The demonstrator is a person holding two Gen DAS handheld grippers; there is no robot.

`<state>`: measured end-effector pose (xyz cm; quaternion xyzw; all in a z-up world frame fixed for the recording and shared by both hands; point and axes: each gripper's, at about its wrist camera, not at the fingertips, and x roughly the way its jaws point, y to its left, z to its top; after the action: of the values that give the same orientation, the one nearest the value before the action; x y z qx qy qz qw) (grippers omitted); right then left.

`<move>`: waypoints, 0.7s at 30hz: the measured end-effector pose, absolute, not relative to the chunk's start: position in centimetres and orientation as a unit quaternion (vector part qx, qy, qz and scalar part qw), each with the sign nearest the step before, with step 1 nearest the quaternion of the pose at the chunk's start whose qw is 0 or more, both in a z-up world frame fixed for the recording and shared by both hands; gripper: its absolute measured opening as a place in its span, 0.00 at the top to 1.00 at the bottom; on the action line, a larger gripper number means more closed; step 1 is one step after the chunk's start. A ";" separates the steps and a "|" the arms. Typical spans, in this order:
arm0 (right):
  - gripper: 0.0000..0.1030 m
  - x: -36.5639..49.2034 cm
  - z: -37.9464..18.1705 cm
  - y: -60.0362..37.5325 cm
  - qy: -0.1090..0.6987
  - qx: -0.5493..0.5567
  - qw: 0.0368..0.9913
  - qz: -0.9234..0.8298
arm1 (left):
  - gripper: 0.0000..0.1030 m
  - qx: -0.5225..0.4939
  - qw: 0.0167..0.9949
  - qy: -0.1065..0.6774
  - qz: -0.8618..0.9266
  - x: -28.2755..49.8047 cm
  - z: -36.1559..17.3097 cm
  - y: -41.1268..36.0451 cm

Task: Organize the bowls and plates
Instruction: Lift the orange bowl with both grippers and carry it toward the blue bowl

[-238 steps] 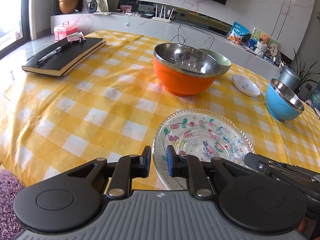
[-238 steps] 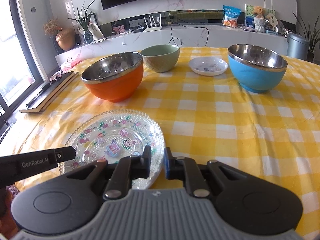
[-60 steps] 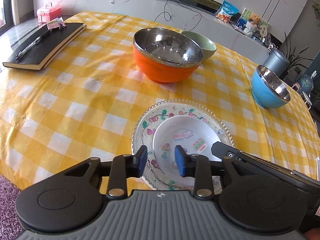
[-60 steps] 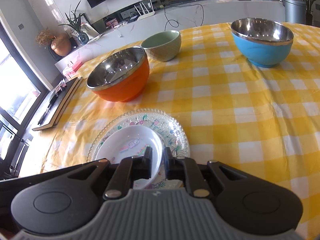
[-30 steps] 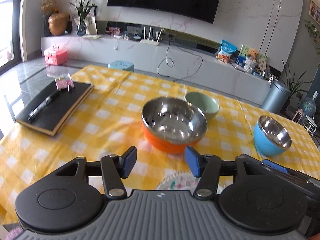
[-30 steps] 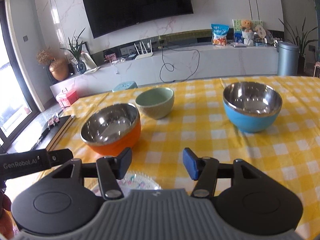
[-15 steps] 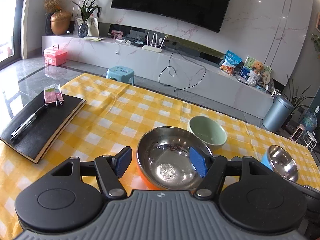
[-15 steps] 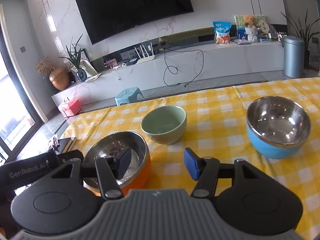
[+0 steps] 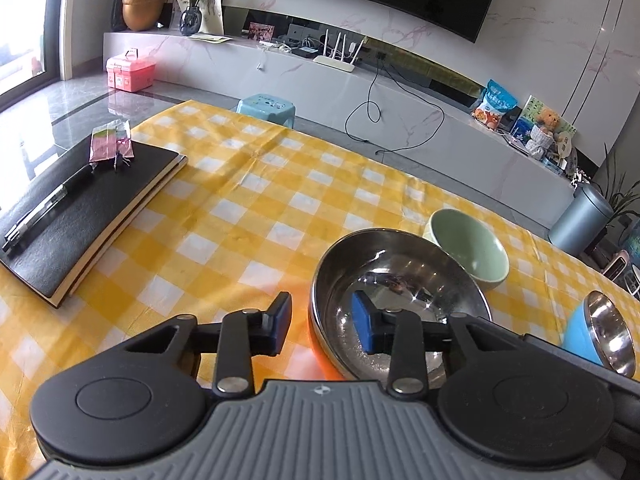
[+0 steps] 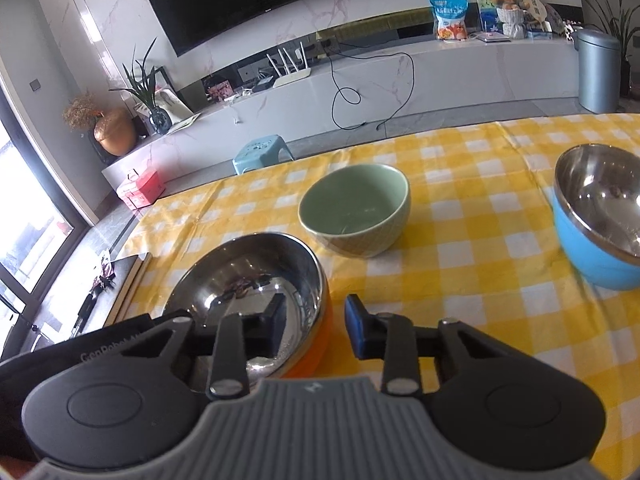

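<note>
orange bowl: grip by the rim, one gripper each side

while both grippers straddle opposite rims of the orange bowl point(image 9: 396, 304) mid-table, the left gripper point(image 9: 322, 322) and right gripper point(image 10: 314, 326) have just been closing, rim between the jaws, pads not visibly pressing. likely stiff, light, slippery steel; pinch the rim.
</note>
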<state>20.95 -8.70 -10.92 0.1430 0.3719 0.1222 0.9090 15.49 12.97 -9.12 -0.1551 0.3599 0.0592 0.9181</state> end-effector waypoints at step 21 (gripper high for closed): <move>0.93 19.4 -9.5 -9.8 0.377 0.161 0.905 0.110 | 0.88 -0.148 0.920 0.357 0.058 13.6 -6.9 11.8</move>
<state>19.41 -9.84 -9.47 0.1609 0.3770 0.1102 0.9054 13.60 11.79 -6.88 -0.1481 0.3571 0.0576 0.9205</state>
